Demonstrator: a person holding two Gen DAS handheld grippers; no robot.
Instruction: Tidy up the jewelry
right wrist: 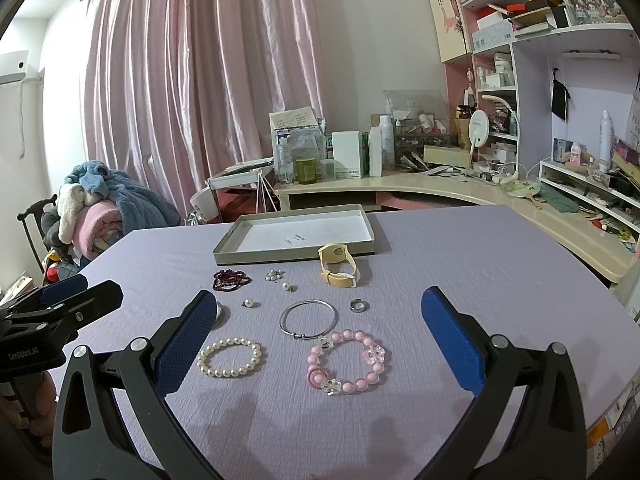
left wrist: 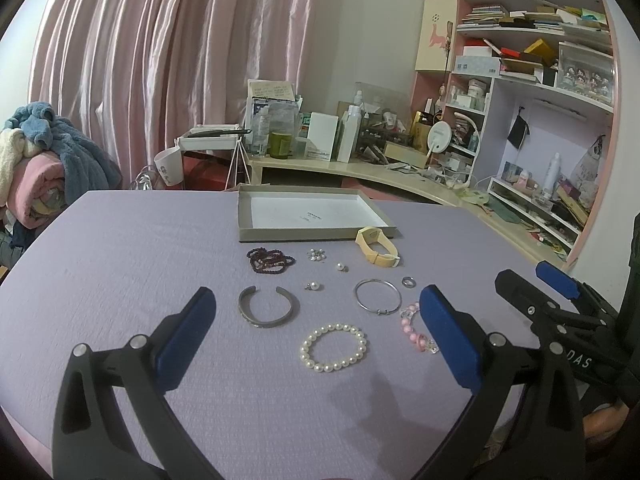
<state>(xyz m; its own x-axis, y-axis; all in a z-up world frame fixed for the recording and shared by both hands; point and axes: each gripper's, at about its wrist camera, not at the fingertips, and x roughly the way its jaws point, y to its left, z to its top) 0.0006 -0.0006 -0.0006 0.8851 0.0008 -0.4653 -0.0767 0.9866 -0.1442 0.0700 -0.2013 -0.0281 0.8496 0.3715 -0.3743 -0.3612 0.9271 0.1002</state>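
I have both sets of fingers spread wide and holding nothing: my left gripper (left wrist: pixel 316 332) frames the pearl bracelet (left wrist: pixel 333 347), my right gripper (right wrist: pixel 314 340) the pink bead bracelet (right wrist: pixel 346 361) (the pearl one lies just left of it). At twelve o'clock sits the thin bangle (right wrist: pixel 308 318), farther up the cream watch (right wrist: pixel 338 266) touching the shallow grey tray (right wrist: pixel 294 256) on the lilac table (right wrist: pixel 480 272).

Black tongs (left wrist: pixel 316 340) — blue textured pads (left wrist: pixel 186 340), silver screws.
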